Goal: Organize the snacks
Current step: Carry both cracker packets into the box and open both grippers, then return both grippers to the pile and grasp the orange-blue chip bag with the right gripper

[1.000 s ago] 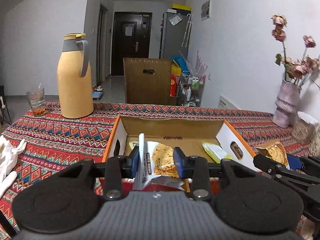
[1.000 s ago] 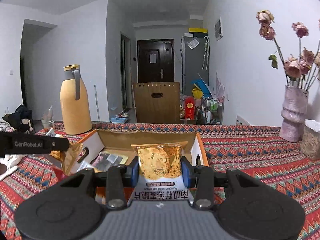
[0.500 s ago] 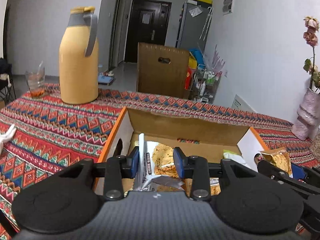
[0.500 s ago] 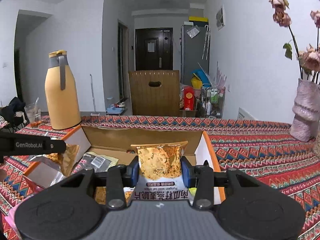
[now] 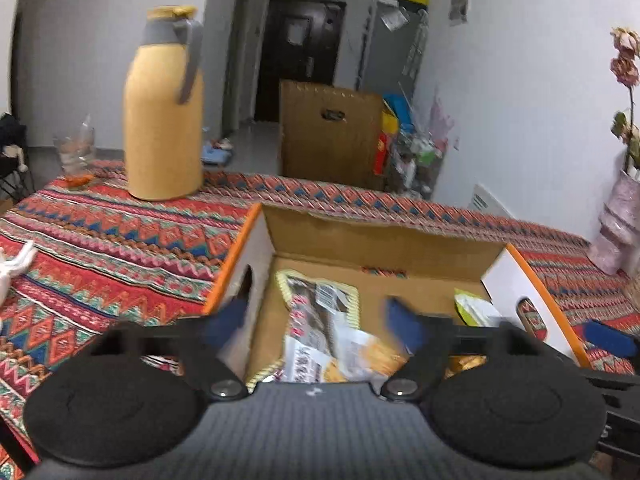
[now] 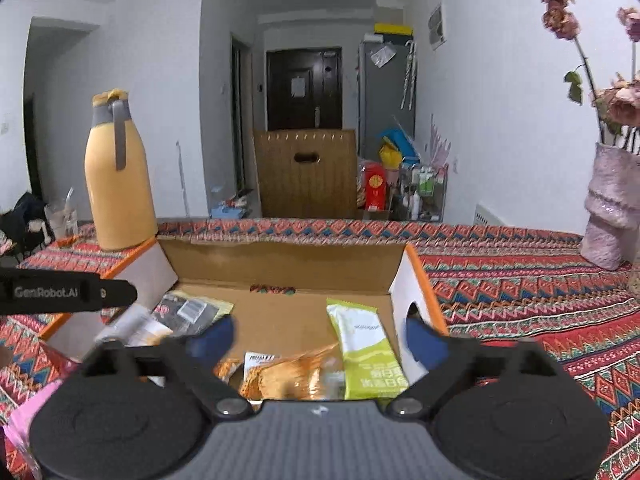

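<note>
- Sitting at lower centre of both views, the open cardboard box (image 6: 280, 256) holds four visible snack packets: a green packet (image 6: 366, 350), an orange packet (image 6: 292, 376), a dark packet (image 6: 188, 308) and a biscuit packet (image 5: 344, 352).
- The left gripper (image 5: 316, 324) and right gripper (image 6: 316, 338) both hang spread wide over the box, gripping nothing.
- One yellow thermos (image 6: 118, 176) stands at upper left, one vase (image 6: 610, 212) at right.

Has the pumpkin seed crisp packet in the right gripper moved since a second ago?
Yes. The right gripper is open now, and the crisp packet has dropped from between its fingers into the cardboard box, beside the green packet.
</note>
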Tool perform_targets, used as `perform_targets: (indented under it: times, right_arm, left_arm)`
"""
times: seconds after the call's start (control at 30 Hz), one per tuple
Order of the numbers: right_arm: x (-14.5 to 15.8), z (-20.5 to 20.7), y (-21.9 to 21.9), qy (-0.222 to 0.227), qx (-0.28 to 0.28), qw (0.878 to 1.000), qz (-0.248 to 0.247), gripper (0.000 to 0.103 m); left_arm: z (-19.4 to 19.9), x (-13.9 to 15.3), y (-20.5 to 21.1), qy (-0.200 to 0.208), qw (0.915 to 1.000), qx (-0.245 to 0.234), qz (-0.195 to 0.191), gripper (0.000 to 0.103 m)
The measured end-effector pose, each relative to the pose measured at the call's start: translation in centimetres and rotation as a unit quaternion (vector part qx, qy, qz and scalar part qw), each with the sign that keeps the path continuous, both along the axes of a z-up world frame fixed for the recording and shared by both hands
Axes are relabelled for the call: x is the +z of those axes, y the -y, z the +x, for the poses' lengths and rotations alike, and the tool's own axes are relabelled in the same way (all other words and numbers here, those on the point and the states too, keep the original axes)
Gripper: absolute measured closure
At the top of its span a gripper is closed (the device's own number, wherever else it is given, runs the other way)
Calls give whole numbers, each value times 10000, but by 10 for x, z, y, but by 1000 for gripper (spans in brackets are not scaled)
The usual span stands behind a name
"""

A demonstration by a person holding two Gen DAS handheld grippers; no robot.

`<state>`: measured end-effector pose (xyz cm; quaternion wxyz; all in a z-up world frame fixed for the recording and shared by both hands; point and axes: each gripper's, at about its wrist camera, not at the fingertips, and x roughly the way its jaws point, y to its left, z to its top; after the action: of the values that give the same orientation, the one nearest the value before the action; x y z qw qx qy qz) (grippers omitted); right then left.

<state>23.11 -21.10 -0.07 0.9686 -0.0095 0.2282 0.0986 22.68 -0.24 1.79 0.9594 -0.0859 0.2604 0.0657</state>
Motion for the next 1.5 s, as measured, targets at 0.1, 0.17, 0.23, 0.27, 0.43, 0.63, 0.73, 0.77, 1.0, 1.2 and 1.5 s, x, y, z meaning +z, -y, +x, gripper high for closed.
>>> perform_targets:
  times: [0.1,0.17,0.23,0.27,0.43,0.63,0.73,0.77,1.0,1.2,1.5]
  right_arm:
    - [3,-3,5,48,-37,9999,132,0]
    - [5,-5,9,51,-70,9998,197,0]
    - [6,-6,11,66,-95,9997,236,0]
    - [6,-7,12,76,-99,9996,251,0]
    - [8,-12,13,150,-86,9995,264,0]
    - [13,-17,14,247,-92,9993,276,0]
    - [16,-20,13,311,-95,9991,254,0]
    - [18,-22,12,339,-95,9991,231,0]
    - [30,-44,12,502,-95,9986,145,0]
    - [29,-69,15,442,-120,9989,83,0]
    - [17,-114,23,325,-147,9994,-1,0]
  left_arm:
    - [-7,5,-1,135,9998,119,22,0]
    - [-9,6,-2,147,9998,122,-18,0]
    - [-9,7,-1,133,9998,129,8,0]
    - [-9,7,-1,123,9998,128,10,0]
    - [-8,6,-2,81,9999,126,6,0]
    - [-13,11,-2,52,9999,95,-54,0]
    - [-19,17,-2,76,9999,59,-126,0]
    - [-22,20,-2,95,9999,46,-129,0]
    - [-43,31,-4,100,9998,11,-180,0]
    - [-68,29,-9,40,9999,-84,-94,0]
    - [-105,8,-18,-208,9995,-141,196,0]
